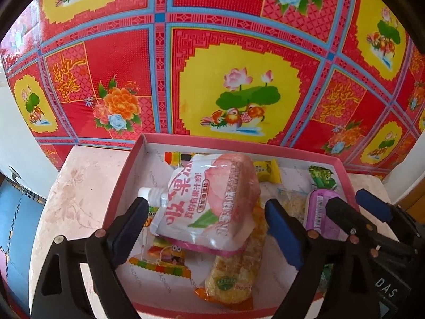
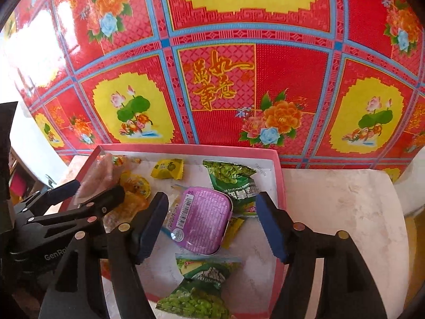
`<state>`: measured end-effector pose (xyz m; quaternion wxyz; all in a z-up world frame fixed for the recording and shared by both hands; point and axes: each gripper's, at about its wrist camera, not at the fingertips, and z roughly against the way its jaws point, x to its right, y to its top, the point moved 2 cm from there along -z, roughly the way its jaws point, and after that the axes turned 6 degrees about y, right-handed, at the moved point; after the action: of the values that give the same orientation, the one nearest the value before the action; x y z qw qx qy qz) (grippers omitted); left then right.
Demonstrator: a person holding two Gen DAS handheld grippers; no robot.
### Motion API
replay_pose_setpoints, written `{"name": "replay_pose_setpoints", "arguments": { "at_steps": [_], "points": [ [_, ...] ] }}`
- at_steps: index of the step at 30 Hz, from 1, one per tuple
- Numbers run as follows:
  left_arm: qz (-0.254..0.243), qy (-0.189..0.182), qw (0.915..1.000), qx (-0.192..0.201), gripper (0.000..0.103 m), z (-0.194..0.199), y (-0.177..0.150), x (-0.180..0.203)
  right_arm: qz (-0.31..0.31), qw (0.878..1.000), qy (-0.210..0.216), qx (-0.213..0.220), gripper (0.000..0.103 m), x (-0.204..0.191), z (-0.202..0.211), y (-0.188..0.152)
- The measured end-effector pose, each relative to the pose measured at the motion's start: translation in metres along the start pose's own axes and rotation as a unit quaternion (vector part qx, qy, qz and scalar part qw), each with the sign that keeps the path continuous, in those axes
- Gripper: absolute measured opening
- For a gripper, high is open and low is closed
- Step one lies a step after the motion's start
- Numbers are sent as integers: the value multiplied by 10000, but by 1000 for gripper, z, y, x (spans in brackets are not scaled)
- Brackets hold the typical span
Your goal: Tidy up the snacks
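A glossy red wall covering (image 1: 239, 53) patterned with yellow lotus-and-duck medallions, orange peonies and gold calligraphy (blue bands divide the squares) rises behind a pale marbled table (image 2: 345, 207); blue flooring (image 1: 16, 228) lies beside the table.

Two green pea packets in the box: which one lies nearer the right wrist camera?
The green pea packet at the bottom, lying below the purple tub in the right wrist view. The other green pea packet lies beyond the tub, toward the box's far rim.
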<state>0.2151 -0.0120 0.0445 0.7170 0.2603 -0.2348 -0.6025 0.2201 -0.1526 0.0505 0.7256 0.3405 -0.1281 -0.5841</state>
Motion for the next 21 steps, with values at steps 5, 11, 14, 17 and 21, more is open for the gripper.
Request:
{"name": "replay_pose_setpoints", "arguments": {
  "at_steps": [5,11,14,17,21],
  "points": [
    [-4,-30,10000,36,92,12,-5,3,-130,9999,49,6,70,4,11,-5],
    [87,-107,9999,33,92,28,-11,4,-157,9998,102,-35,70,3,21,-13],
    [49,-76,10000,28,92,33,-16,1,-177,9997,159,-98,70,2,27,-18],
    [31,-46,10000,32,92,39,-21,-7,-186,9996,191,-136,70,1,36,-24],
    [34,-45,10000,-5,92,50,-32,-10,-158,9996,202,-136,70,-3,42,-30]
  ]
}}
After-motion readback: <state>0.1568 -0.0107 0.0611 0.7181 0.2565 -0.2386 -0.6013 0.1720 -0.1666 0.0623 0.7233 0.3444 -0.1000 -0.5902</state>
